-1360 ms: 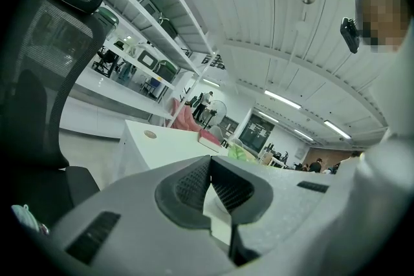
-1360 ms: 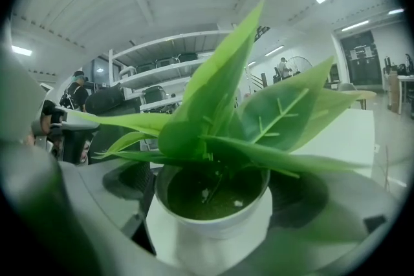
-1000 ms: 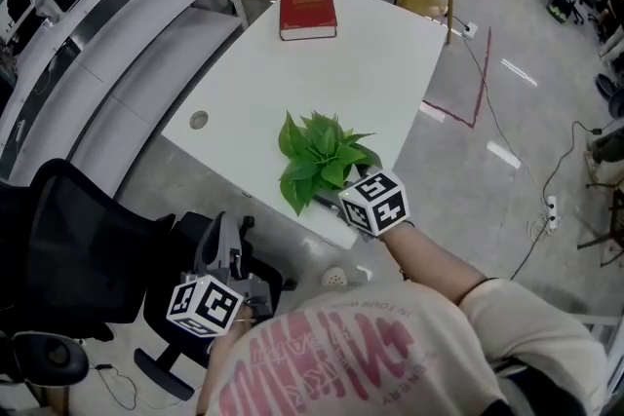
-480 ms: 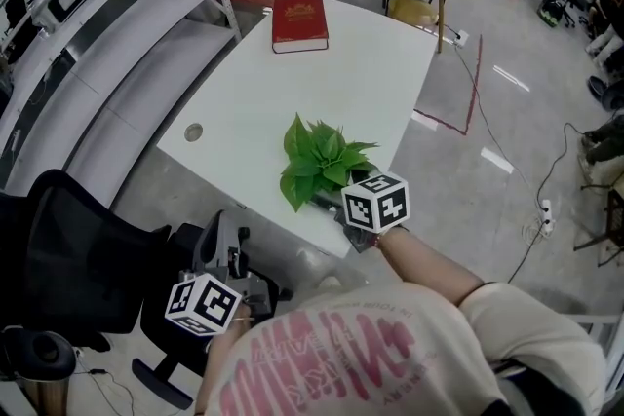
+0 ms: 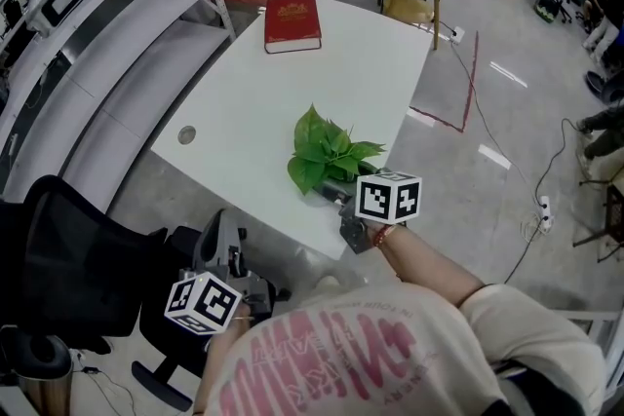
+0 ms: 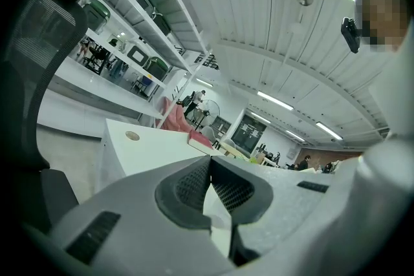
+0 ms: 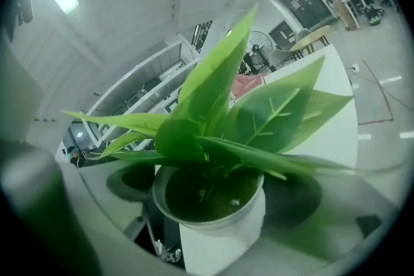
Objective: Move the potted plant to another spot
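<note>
The potted plant [image 5: 330,154] is sitting near the front edge of the white table [image 5: 283,93], on the side closest to the person. In the right gripper view, the plant is growing out of a small white pot [image 7: 223,229]. The pot is holding dark dirt [image 7: 207,194], and big green leaves [image 7: 259,119] are spreading out over the rim.

The right gripper [image 5: 334,195] is squeezing the pot, with one jaw pressing on each side of it. The leaves are covering the pot from above, so it is hard to tell if the pot is resting on the table or hanging just over it.

The left gripper [image 6: 210,171] is hanging low beside the table, well away from the plant. Its two jaws are touching at the tips and are holding nothing. It is pointing toward the table from the side.

A red book [image 5: 292,21] is lying flat at the far end of the table, well apart from the plant. A black chair [image 5: 68,258] is standing at the left, near the left gripper.
</note>
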The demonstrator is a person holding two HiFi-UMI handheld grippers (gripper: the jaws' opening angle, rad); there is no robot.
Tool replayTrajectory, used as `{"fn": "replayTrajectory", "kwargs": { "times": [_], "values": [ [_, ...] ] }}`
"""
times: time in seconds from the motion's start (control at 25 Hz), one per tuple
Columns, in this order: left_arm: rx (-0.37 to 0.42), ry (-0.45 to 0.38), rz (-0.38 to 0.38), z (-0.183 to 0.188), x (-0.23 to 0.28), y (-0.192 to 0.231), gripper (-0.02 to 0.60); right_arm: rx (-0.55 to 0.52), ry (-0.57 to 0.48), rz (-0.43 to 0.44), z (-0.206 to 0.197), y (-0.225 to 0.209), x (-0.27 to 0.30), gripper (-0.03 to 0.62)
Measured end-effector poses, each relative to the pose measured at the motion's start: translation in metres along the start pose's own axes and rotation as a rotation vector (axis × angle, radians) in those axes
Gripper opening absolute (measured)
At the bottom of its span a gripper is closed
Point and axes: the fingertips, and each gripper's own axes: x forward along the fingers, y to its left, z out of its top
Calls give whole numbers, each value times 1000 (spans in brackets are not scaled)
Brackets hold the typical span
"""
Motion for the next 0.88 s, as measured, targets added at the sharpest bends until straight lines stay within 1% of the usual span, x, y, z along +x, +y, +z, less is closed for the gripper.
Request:
{"fn": "replayTrajectory", "kwargs": {
  "times": [0.16,0.36,0.64,0.88],
  "values": [
    [26,16,-21,-4,11,-11,3,11,-55,31,19,5,-10,525],
    [30,30,-66,-10,26,-32,3,8,-132,66,45,15,-34,525],
    [56,31,-126,-15,63,-84,3,7,-222,121,91,9,-75,525],
    [57,47,-153,-31,94,-130,3,3,-239,165,123,-8,-101,525]
  ]
}}
